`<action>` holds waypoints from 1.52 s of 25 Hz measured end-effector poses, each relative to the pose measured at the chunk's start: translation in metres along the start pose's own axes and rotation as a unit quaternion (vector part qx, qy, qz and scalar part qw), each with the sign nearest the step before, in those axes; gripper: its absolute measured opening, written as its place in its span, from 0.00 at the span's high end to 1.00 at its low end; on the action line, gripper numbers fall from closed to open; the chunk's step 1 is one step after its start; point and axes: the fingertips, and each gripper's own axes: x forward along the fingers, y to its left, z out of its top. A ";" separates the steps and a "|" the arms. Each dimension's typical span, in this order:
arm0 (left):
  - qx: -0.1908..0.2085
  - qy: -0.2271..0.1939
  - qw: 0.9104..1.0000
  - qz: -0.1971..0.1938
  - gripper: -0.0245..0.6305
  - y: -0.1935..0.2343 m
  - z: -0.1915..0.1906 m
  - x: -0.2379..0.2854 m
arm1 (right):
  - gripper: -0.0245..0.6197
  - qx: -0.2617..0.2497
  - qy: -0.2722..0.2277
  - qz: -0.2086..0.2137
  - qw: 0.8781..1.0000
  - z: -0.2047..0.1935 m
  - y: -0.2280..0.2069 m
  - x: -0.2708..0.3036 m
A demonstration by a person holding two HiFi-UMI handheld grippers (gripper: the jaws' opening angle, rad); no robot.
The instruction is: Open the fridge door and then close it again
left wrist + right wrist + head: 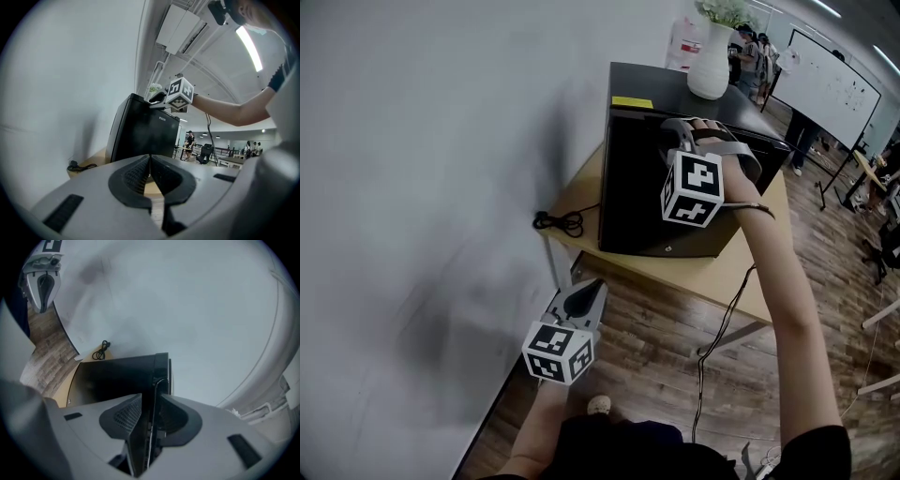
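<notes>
A small black fridge (637,187) stands on a wooden table (694,272) against the white wall. My right gripper (675,139) reaches over its top front corner. In the right gripper view the door's upper edge (157,380) runs between the jaws of the right gripper (151,401). One pad lies against the door face, and a slim gap shows at the other. Whether the door is ajar I cannot tell. My left gripper (586,295) hangs low beside the table, away from the fridge (140,136). The pads of the left gripper (150,161) meet, with nothing held.
A white vase (710,61) with flowers stands on the fridge top. A black cable (561,221) lies coiled on the table by the wall. A whiteboard (830,84), desks and several people are at the far right. Wood floor (656,337) lies below.
</notes>
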 end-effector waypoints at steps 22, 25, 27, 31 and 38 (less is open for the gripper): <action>0.020 -0.014 0.999 -0.034 0.95 -0.068 0.005 -0.012 | 0.85 0.451 -0.076 -0.005 0.890 -0.065 0.059 -0.120; 0.022 -0.013 0.999 -0.038 0.95 -0.081 0.004 -0.012 | 0.87 0.506 -0.092 0.013 0.858 -0.070 0.085 -0.137; 0.026 -0.010 0.999 -0.040 0.95 -0.089 0.001 -0.012 | 0.89 0.539 -0.105 0.027 0.835 -0.069 0.103 -0.149; 0.027 -0.007 0.999 -0.043 0.95 -0.104 -0.005 -0.011 | 0.90 0.585 -0.122 0.047 0.801 -0.064 0.136 -0.178; 0.034 -0.005 0.999 -0.036 0.95 -0.126 -0.014 -0.011 | 0.96 0.677 -0.137 0.052 0.721 -0.066 0.185 -0.227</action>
